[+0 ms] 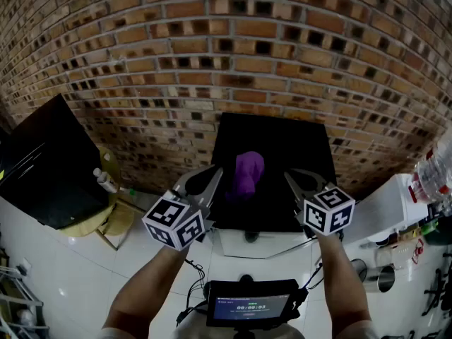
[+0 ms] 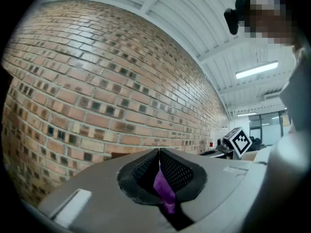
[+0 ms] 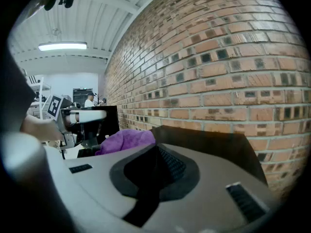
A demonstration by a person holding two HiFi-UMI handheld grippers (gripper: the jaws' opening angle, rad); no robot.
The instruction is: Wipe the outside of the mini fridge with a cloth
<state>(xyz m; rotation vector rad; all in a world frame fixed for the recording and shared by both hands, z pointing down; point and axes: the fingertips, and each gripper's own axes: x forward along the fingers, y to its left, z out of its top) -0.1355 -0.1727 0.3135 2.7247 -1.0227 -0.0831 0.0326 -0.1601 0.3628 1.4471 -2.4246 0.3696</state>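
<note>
A crumpled purple fabric cloth [image 1: 247, 174] lies bunched on the flat top of a black, box-shaped mini fridge [image 1: 293, 143], toward the left side of that top, and the fridge stands with its back against a red-brown brick wall [image 1: 212, 55]. The left gripper [image 1: 221, 174] reaches in level from the near left and has its tip at the cloth's left edge; in the left gripper view its two dark meshed jaws are pressed together with a thin fold of the purple cloth pinched between them, a strip of it hanging down from the seam. The right gripper [image 1: 289, 178] sits over the fridge top just to the right of the cloth, apart from it and tilted a little downward; the right gripper view shows its jaws closed on each other with nothing between them, the purple heap off to the left beyond them. Each gripper carries a white cube with black square markers, and the person's bare forearms run back from these toward the bottom of the head view. Below the arms a small dark device with a lit screen [image 1: 247, 306] hangs in front of the person. The fridge stands on a white tiled floor [image 1: 63, 281]. Well to the left a large black box [image 1: 46, 164] stands by the same wall, and at the far right a clear plastic bottle [image 1: 436, 171] stands on a white table [image 1: 385, 207]
</note>
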